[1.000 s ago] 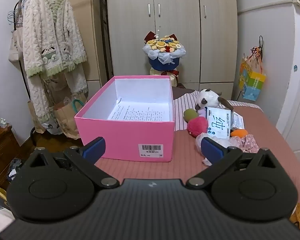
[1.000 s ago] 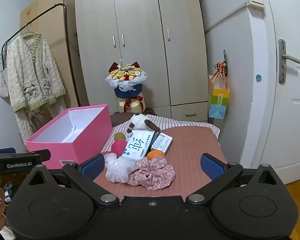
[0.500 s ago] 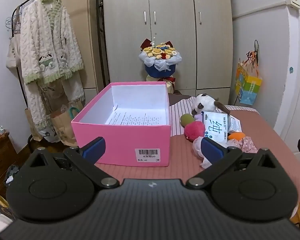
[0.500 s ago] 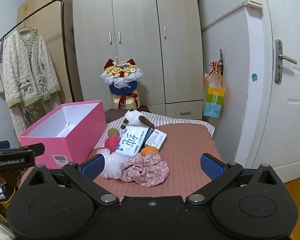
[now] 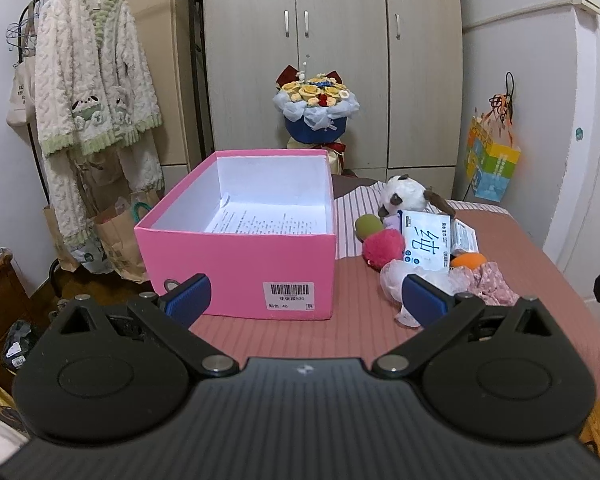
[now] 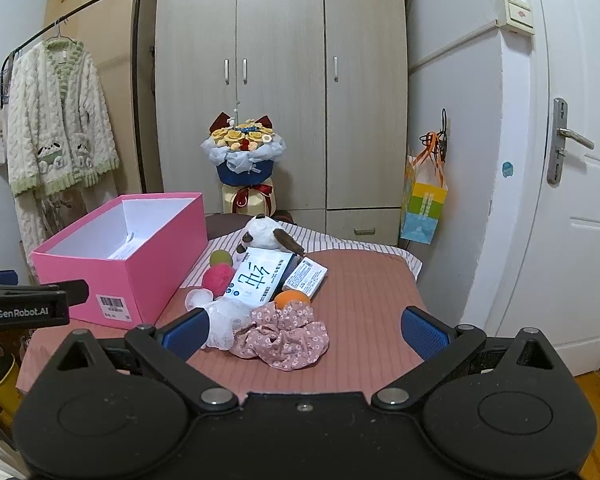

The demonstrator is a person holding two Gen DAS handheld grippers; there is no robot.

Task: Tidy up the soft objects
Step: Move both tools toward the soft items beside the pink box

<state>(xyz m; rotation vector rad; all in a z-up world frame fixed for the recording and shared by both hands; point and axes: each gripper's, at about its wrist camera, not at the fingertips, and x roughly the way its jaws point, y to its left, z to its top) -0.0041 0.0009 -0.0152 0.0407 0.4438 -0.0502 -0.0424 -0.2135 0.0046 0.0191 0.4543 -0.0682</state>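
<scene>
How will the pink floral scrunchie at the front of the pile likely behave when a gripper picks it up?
The pink floral scrunchie lies crumpled in loose folds, so it will probably flop and sag. It looks light. Its gathered fabric should grip well and will not roll, though it touches the white mesh puff, which may drag along.

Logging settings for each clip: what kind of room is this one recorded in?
Most likely a bedroom at home. A tall wardrobe fills the back wall, a fluffy robe hangs on a clothes rail, and the pink box and plush dog sit on what looks like a bed.
</scene>
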